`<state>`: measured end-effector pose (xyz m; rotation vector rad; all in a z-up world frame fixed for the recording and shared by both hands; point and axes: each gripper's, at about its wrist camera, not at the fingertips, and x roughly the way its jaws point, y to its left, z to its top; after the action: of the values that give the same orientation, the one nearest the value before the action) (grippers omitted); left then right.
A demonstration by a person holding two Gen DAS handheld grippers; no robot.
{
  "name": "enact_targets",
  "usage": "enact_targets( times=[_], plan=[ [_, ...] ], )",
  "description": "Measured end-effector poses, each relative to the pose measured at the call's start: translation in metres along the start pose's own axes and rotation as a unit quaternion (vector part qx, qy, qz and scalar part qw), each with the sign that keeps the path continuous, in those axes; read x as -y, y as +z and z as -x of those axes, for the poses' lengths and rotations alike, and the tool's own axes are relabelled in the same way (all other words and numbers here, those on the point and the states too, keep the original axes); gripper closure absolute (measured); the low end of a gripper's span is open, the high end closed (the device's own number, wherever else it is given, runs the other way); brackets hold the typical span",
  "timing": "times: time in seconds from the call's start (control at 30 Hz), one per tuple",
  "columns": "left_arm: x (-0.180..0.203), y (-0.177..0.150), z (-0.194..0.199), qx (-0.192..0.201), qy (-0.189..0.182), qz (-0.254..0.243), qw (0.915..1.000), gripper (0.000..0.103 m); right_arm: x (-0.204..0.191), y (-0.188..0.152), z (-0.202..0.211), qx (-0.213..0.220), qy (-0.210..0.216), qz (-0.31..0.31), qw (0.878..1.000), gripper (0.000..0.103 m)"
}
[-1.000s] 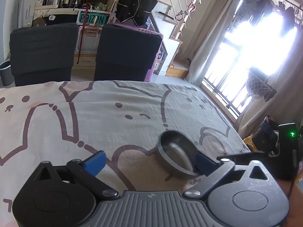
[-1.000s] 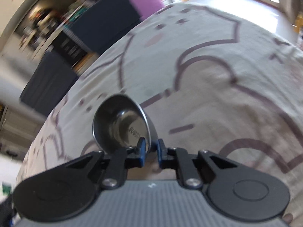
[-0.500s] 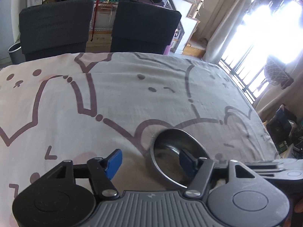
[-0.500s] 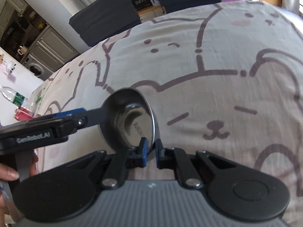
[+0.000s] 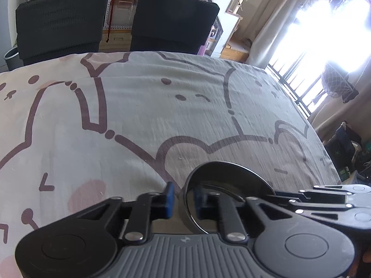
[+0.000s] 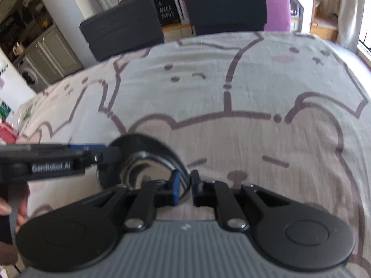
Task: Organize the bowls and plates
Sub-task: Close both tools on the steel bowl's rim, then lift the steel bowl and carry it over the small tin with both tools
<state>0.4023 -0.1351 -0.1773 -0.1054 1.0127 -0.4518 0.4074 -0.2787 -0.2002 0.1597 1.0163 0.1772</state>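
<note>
A steel bowl [image 5: 231,178] [image 6: 143,162] rests upright on the bear-print tablecloth [image 5: 162,115]. My left gripper [image 5: 184,199] straddles its left rim, one blue pad outside and one inside. Its jaws are closing, and a thin gap still shows on each side of the rim. From the right wrist view the left gripper [image 6: 111,150] comes in from the left, with a hand [image 6: 9,210] behind it. My right gripper [image 6: 185,185] straddles the bowl's near rim. Its jaws are opening and the pads stand just off the metal. The right gripper [image 5: 276,195] reaches the bowl's right side.
Two dark chairs [image 5: 60,20] [image 5: 171,18] stand at the table's far edge. The table drops off on the right toward a bright barred window [image 5: 301,88]. A grey bin [image 5: 10,58] sits on the floor at far left. Red and green items [image 6: 7,125] lie at the table's left end.
My left gripper came down to the bowl and its jaws went from wide apart to narrow around the rim. The right gripper rolled level, the tilted bowl now lies flat, and its jaws parted slightly.
</note>
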Motion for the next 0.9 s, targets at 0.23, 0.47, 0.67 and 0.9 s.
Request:
enact_targets(
  times=[0.23, 0.47, 0.67, 0.9],
  plan=[
    [0.004, -0.001, -0.002, -0.024, 0.01, -0.005, 0.9997, 0.093, -0.001, -0.004, 0.0, -0.005, -0.017, 0.002, 1.0, 0.079],
    [0.016, 0.002, 0.017, -0.005, 0.011, -0.01, 0.9999, 0.098, -0.006, -0.004, 0.016, 0.019, -0.028, 0.009, 0.999, 0.097],
    [0.034, -0.001, 0.05, 0.022, -0.002, -0.025, 0.9994, 0.1, -0.005, -0.008, 0.051, 0.043, -0.021, 0.0, 0.999, 0.097],
    [0.071, -0.026, 0.086, 0.035, -0.011, -0.067, 0.9971, 0.1, -0.008, -0.034, 0.1, 0.044, -0.04, -0.003, 0.998, 0.097]
  ],
)
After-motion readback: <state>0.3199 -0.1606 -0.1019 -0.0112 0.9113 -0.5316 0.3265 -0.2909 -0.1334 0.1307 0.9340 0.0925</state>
